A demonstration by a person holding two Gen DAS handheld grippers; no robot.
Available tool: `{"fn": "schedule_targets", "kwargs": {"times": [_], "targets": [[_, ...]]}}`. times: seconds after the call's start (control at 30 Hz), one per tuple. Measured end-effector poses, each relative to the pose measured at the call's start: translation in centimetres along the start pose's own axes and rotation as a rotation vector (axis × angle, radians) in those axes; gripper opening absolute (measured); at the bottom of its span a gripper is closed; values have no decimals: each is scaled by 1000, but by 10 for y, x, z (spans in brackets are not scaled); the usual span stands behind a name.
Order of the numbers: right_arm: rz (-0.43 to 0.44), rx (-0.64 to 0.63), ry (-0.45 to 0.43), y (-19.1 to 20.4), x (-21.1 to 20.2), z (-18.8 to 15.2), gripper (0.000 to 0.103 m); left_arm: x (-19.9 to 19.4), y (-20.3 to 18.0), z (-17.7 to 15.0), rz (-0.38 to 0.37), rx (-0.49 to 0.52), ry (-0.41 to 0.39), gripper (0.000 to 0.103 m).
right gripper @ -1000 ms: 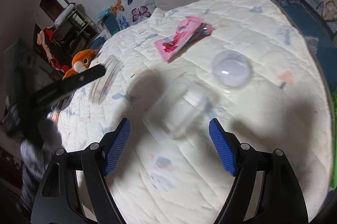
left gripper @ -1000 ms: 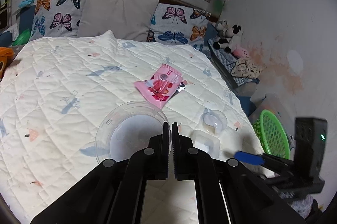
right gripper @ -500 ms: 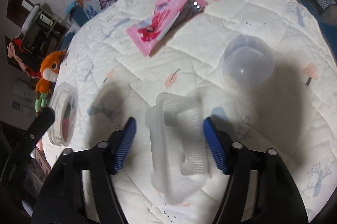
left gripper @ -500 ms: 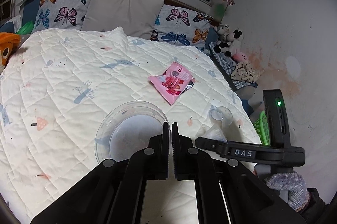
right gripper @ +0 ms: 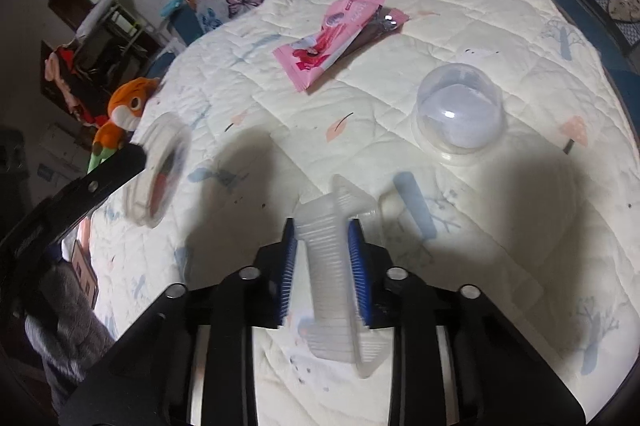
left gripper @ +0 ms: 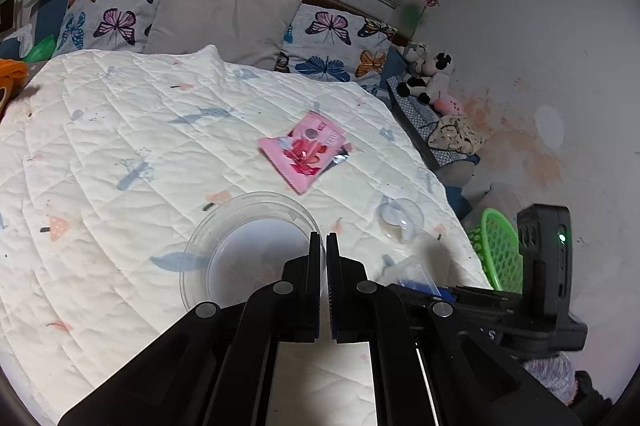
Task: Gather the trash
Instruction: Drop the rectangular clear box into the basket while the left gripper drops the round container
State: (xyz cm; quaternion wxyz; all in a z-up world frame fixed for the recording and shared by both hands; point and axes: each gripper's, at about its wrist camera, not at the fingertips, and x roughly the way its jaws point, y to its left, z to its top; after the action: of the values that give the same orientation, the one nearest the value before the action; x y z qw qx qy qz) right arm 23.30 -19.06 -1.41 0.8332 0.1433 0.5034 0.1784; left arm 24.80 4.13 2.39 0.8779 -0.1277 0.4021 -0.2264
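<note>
My left gripper (left gripper: 323, 246) is shut on the rim of a clear round plastic container (left gripper: 248, 250), held above the white quilt; it also shows in the right wrist view (right gripper: 158, 169). My right gripper (right gripper: 322, 230) is shut on a clear ribbed plastic tray (right gripper: 332, 266), low over the quilt. A pink snack wrapper (left gripper: 304, 149) lies mid-bed, also in the right wrist view (right gripper: 332, 37). A clear plastic dome (left gripper: 400, 222) sits on the quilt near the right edge; in the right wrist view (right gripper: 458, 113) it is beyond my right gripper.
A green basket (left gripper: 496, 250) stands on the floor right of the bed. Butterfly pillows (left gripper: 332, 41) and a beige pillow (left gripper: 224, 17) line the headboard. Stuffed toys (left gripper: 432, 77) lie by the wall. An orange plush (right gripper: 124, 109) sits left of the bed.
My right gripper has closed from wide open onto the ribbed tray. My left gripper has kept hold of the round container and shifted slightly over the bed.
</note>
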Motion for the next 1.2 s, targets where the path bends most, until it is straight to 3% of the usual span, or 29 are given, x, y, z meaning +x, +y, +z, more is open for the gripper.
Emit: {"fn": "schedule_targets", "kwargs": {"times": [0.27, 0.6, 0.97, 1.2], "targets": [[64, 35, -79, -27, -45, -21, 18, 11, -38, -6, -44, 42, 22, 3], [67, 72, -157, -60, -90, -38, 17, 23, -85, -5, -103, 83, 53, 3], [-88, 180, -289, -147, -165, -49, 18, 58, -169, -2, -207, 174, 111, 4], [-181, 258, -321, -205, -188, -62, 20, 86, -228, -4, -270, 234, 154, 4]]}}
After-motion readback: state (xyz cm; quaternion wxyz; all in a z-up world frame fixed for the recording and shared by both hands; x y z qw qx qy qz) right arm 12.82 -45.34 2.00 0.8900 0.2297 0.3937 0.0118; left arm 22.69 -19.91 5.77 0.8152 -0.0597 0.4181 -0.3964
